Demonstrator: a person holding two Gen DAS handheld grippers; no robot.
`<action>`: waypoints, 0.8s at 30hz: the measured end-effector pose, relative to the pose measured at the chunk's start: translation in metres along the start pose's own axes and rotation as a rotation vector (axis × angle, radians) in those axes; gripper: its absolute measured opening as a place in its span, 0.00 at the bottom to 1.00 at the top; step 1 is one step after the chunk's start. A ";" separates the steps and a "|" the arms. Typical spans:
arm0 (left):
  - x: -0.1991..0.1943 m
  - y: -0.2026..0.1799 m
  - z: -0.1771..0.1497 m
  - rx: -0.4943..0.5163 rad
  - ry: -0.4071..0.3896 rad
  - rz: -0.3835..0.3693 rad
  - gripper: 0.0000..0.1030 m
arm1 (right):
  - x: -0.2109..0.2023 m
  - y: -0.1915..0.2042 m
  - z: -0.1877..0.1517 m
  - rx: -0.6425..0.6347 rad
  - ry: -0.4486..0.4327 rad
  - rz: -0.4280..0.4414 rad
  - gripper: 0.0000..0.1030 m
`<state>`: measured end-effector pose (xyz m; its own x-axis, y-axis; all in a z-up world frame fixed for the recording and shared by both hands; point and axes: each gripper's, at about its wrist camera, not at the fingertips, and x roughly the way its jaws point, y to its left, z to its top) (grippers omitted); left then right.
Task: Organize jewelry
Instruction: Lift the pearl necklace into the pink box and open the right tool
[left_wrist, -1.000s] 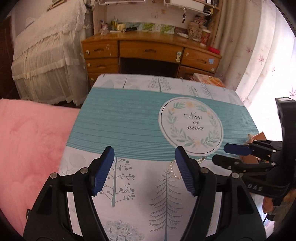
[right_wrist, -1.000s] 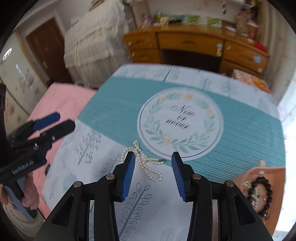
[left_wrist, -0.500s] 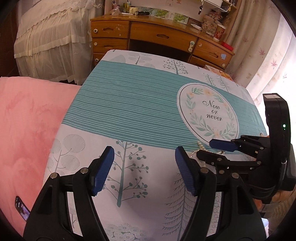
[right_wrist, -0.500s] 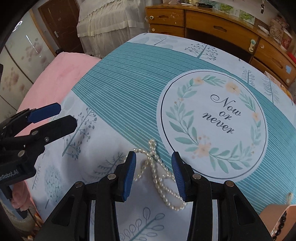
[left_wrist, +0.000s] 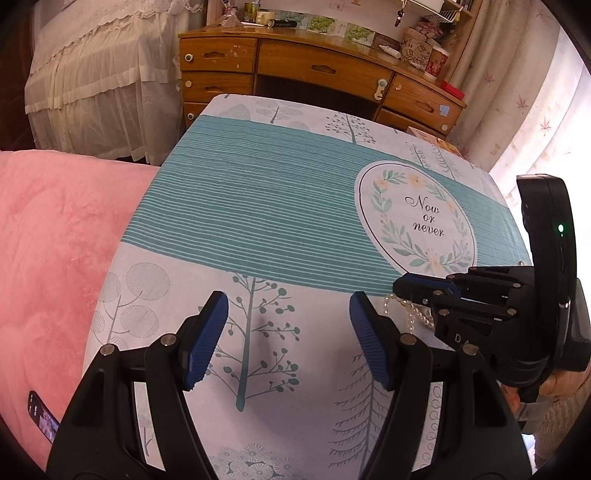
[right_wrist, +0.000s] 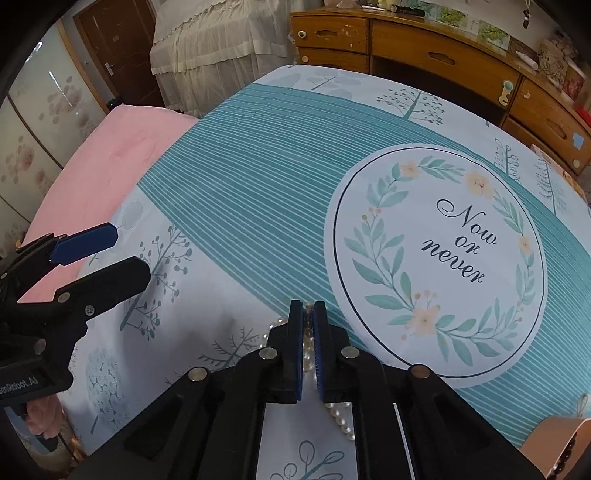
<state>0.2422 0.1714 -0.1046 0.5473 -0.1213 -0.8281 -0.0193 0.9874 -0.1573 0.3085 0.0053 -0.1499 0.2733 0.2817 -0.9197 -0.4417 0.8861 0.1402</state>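
A white pearl necklace (right_wrist: 341, 415) lies on the patterned tablecloth (right_wrist: 258, 206), just below the round "Now or never" print. My right gripper (right_wrist: 307, 314) is down on it with its blue pads closed on the strand; pearls show between and beside the fingers. In the left wrist view the right gripper (left_wrist: 400, 290) sits low at the right with pearls (left_wrist: 410, 312) under its tip. My left gripper (left_wrist: 288, 325) is open and empty over the tablecloth's near left part; it also shows in the right wrist view (right_wrist: 110, 254).
A peach-coloured jewelry tray (right_wrist: 554, 439) with dark beads (right_wrist: 567, 448) sits at the table's right edge. A pink blanket (left_wrist: 51, 258) lies left of the table. A wooden desk (left_wrist: 317, 70) stands beyond the far edge. A phone (left_wrist: 42, 417) lies at lower left.
My right gripper has come down onto the pearl necklace and closed its fingers on it. My left gripper has stayed open, its view shifting slightly left.
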 end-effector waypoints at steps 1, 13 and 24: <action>-0.002 -0.001 0.000 0.004 -0.003 -0.001 0.64 | -0.001 -0.002 0.000 0.011 -0.001 0.008 0.05; -0.050 -0.041 0.003 0.064 -0.048 -0.029 0.64 | -0.113 -0.028 -0.022 0.143 -0.220 0.110 0.05; -0.119 -0.135 0.004 0.211 -0.135 -0.094 0.64 | -0.280 -0.063 -0.080 0.231 -0.526 0.075 0.05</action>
<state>0.1828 0.0531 0.0169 0.6451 -0.2128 -0.7339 0.2040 0.9735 -0.1029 0.1913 -0.1590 0.0694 0.6626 0.4397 -0.6063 -0.2948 0.8973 0.3286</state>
